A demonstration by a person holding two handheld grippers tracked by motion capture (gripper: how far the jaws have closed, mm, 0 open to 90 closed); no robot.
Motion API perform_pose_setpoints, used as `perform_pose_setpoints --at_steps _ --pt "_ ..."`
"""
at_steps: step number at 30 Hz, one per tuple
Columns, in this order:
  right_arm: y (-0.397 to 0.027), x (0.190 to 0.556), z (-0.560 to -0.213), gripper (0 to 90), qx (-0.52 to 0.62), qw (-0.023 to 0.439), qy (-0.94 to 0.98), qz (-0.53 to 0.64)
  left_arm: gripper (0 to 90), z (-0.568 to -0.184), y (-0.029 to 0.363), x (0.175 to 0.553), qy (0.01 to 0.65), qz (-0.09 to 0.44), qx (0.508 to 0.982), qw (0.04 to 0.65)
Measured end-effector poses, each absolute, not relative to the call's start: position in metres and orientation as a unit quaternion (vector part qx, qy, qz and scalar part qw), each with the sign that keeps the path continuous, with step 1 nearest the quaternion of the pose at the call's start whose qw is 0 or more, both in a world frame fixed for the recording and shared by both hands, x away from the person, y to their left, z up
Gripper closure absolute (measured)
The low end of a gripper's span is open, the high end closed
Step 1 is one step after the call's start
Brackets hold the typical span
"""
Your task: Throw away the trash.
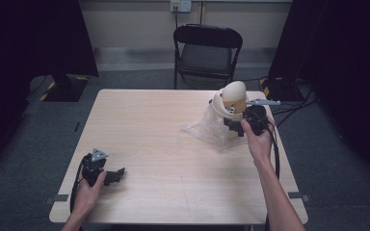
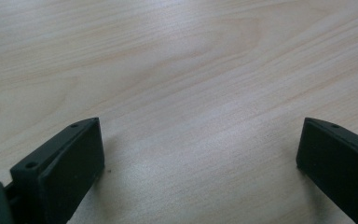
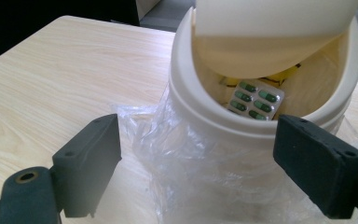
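A small cream bin with a tilted swing lid stands at the table's far right, lined with a clear plastic bag that spills over its side. A blister pack of green capsules lies inside the bin just under the lid. My right gripper sits close in front of the bin. In the right gripper view its jaws stand wide apart with nothing pressed between them. My left gripper rests at the near left of the table, open over bare wood.
The light wooden table stretches bare between the two hands. A black folding chair stands beyond the far edge. Crumpled bag plastic lies on the wood by the bin's base. Dark curtains flank both sides.
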State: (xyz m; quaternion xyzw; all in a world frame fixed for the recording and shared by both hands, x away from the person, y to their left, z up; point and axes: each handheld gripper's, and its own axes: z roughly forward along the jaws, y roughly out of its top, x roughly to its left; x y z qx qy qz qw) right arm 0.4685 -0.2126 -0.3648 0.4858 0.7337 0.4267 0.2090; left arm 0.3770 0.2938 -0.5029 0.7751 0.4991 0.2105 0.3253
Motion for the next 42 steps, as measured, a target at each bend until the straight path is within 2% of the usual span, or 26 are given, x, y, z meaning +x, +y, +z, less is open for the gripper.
perform_pose_setpoints --at_steps 14,29,42 --pt "-0.208 0.434 -0.390 14.9 0.484 0.222 0.740 0.411 0.2 -0.503 0.294 0.377 0.499 0.211 0.775 0.325" --pt "-0.215 0.398 -0.416 15.8 0.487 0.208 0.747 0.402 0.2 -0.503 0.294 0.377 0.499 0.212 0.775 0.325" --pt "-0.211 0.381 -0.444 16.6 0.485 0.194 0.757 0.392 0.2 -0.503 0.294 0.377 0.499 0.211 0.775 0.326"
